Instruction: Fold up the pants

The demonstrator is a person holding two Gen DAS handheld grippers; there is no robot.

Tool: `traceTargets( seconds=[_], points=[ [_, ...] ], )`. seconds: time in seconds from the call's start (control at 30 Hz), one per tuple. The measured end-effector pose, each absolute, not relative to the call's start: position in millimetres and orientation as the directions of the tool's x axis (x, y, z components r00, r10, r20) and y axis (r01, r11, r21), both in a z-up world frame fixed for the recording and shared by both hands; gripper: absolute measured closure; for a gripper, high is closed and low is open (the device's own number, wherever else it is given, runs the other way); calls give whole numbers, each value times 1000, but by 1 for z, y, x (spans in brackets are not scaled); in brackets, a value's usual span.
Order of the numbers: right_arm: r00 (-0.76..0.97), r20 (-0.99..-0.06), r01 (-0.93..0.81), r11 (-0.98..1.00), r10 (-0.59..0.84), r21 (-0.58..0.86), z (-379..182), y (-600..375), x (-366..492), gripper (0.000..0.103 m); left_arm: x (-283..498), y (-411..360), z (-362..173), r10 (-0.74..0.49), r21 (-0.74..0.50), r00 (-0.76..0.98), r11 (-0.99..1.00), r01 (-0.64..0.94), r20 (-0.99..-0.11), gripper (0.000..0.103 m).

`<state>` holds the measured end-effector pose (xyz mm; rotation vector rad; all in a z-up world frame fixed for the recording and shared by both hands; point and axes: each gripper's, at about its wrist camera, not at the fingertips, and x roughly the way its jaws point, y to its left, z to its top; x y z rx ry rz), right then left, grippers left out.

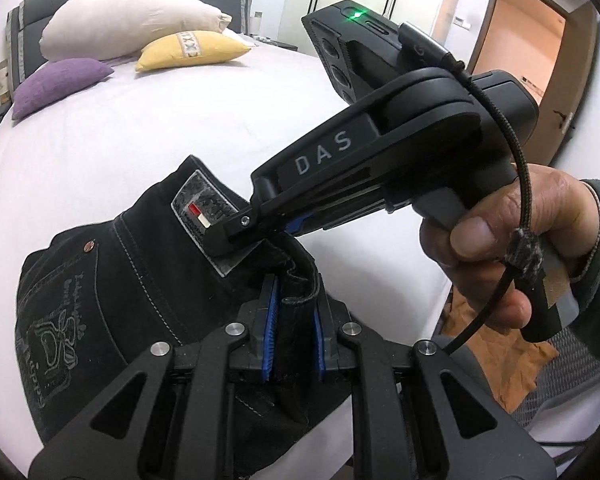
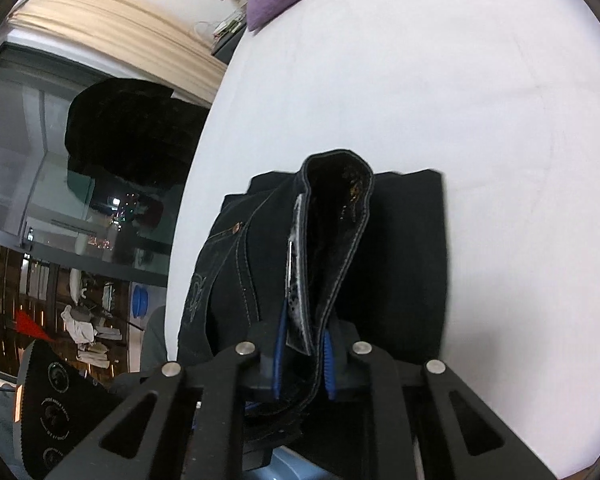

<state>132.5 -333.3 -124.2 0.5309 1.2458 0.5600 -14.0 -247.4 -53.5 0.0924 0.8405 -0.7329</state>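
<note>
Bedding of plain white sheet [image 1: 148, 136] is carrying the black denim pants [image 1: 112, 292], which are lying near the mattress edge already doubled into a compact stack, so the folding is looking mostly finished, with perhaps one last fold or a set-down left. Both tools are gripping the raised waistband: the left gripper [image 1: 294, 340] is clamping it between blue pads, the right gripper [image 2: 304, 364] is pinching beside the grey leather patch [image 1: 208, 220].
</note>
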Motion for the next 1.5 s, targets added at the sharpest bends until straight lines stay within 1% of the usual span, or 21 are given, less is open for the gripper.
traceTargets(
  seconds=[0.2, 0.3, 0.37, 0.43, 0.47, 0.5, 0.53, 0.6, 0.7, 0.77, 0.9, 0.93, 0.97, 1.03, 1.07, 1.13, 1.2, 1.33, 1.37, 1.43, 1.5],
  points=[
    [236, -708, -63, 737, 666, 673, -138, -345, 127, 86, -10, -255, -66, -549, -202, 419, 749, 631, -723, 89],
    [212, -709, -26, 729, 673, 684, -163, -347, 128, 79, -7, -258, -83, -533, -231, 363, 751, 618, -764, 86],
    [223, -664, 0, 681, 714, 732, -175, -354, 125, 76, -5, -252, -82, -554, -276, 330, 743, 609, -764, 84],
    [260, -645, 12, 666, 719, 746, -171, -364, 121, 68, -8, -241, -68, -597, -327, 299, 716, 617, -745, 68],
    [283, -649, 14, 674, 706, 739, -165, -368, 119, 62, -13, -231, -57, -632, -359, 287, 694, 625, -720, 55],
    [316, -664, 32, 692, 678, 721, -157, -377, 116, 56, -18, -221, -46, -657, -376, 291, 678, 631, -696, 33],
    [344, -678, 49, 709, 650, 704, -149, -384, 113, 49, -22, -210, -37, -674, -386, 306, 672, 632, -673, 26],
    [380, -665, 30, 710, 643, 703, -131, -390, 108, 49, -23, -186, -24, -687, -405, 343, 682, 609, -640, 26],
    [381, -566, -109, 644, 731, 757, -101, -364, 99, 49, -7, -144, -23, -697, -450, 398, 701, 553, -597, 26],
    [344, -514, -202, 596, 786, 777, -92, -338, 95, 49, 8, -131, -31, -660, -446, 435, 743, 499, -613, 26],
    [203, -582, -152, 613, 787, 775, -137, -306, 97, 49, 29, -106, -81, -642, -504, 383, 763, 403, -665, 27],
    [174, -635, -107, 656, 752, 747, -155, -306, 97, 55, 31, -101, -97, -637, -516, 363, 768, 380, -680, 31],
    [165, -651, -89, 669, 741, 738, -165, -308, 96, 77, 32, -97, -112, -640, -532, 341, 765, 363, -688, 34],
    [195, -638, -52, 658, 745, 751, -175, -322, 90, 102, 26, -92, -122, -648, -533, 344, 758, 375, -680, 34],
    [204, -626, -30, 644, 753, 764, -177, -329, 89, 103, 25, -93, -119, -643, -519, 347, 761, 389, -682, 34],
    [213, -629, -39, 649, 748, 759, -169, -333, 83, 103, 26, -94, -109, -652, -518, 333, 751, 409, -681, 34],
    [222, -634, -60, 659, 741, 750, -154, -333, 86, 95, 39, -88, -95, -674, -538, 360, 735, 413, -645, 34],
    [284, -490, -205, 551, 824, 809, -106, -313, 115, 93, 80, -73, -84, -691, -581, 422, 723, 374, -587, 34],
    [285, -472, -219, 536, 834, 815, -102, -308, 125, 85, 89, -74, -88, -709, -607, 409, 704, 367, -574, 34],
    [263, -488, -213, 543, 832, 812, -111, -292, 152, 73, 111, -81, -107, -714, -629, 352, 700, 338, -606, 34],
    [210, -573, -127, 603, 792, 788, -145, -279, 174, 69, 120, -81, -127, -703, -632, 320, 711, 309, -635, 37]
  ],
)
